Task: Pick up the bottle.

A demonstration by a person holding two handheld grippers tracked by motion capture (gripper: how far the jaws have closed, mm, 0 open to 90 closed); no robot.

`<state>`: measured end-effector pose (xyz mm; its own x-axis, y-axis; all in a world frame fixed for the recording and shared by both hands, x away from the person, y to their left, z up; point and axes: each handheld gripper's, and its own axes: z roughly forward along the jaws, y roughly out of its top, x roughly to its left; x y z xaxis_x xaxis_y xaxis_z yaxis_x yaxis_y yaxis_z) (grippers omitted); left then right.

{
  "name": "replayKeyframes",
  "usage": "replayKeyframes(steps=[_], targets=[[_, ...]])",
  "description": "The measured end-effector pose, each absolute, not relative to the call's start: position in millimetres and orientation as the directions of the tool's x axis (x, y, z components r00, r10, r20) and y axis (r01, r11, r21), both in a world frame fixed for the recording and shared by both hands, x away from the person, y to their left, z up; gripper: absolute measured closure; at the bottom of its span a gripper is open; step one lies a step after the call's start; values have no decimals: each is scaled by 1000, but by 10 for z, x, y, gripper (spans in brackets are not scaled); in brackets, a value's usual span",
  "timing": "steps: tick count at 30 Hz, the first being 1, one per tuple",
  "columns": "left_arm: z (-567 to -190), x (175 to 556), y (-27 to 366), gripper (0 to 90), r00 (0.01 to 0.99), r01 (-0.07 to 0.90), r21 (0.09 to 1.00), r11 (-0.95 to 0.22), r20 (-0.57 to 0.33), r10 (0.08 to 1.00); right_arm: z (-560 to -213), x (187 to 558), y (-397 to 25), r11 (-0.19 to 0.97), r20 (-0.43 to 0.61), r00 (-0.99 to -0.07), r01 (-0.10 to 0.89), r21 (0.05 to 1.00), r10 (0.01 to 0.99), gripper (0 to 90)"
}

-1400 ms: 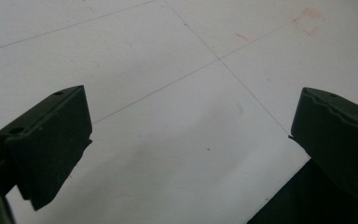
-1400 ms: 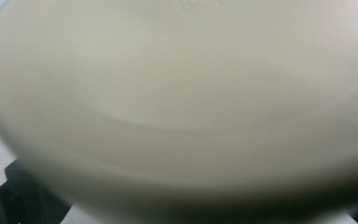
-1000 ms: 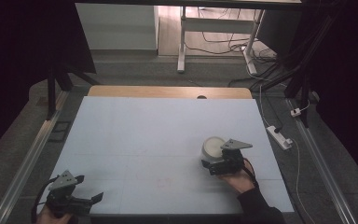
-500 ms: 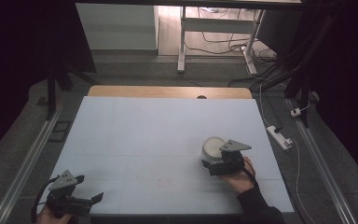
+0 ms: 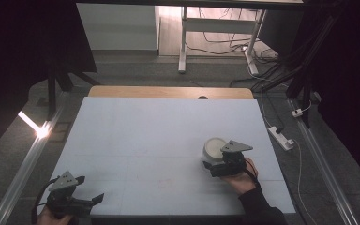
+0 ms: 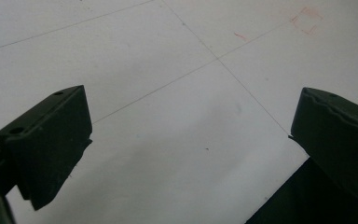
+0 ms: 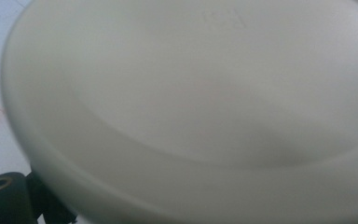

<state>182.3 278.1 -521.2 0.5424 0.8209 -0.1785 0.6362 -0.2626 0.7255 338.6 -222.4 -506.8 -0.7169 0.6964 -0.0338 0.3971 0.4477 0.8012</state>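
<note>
Two tongs in play: left tongs spread wide, empty, over near-left corner of pale blue table. Right tongs against round white bowl, right of centre; grip unclear.

Ahead of left gripper: bare white table, nothing between its spread jaws (the table's near edge runs just under its right jaw).
Ahead of right gripper: a white bowl sits right against it, blocking the way forward.
Between the grippers: open tabletop, well apart.
</note>
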Motion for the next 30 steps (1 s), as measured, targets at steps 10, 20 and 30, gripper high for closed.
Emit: replayKeyframes(steps=[10, 20, 30], targets=[[-5213, 1823, 2782, 0, 540, 638, 725, -259, -182, 821, -4982, 3358, -2189, 431, -21, -730, 380, 819, 683, 65], [-5213, 1824, 2782, 0, 539, 640, 724, -257, -184, 822, -4919, 3348, -2088, 439, -20, -752, 362, 822, 659, 65], [-5214, 1825, 2784, 0, 538, 641, 723, -256, -186, 822, -4897, 3357, -1937, 467, -22, -781, 350, 812, 624, 65]])
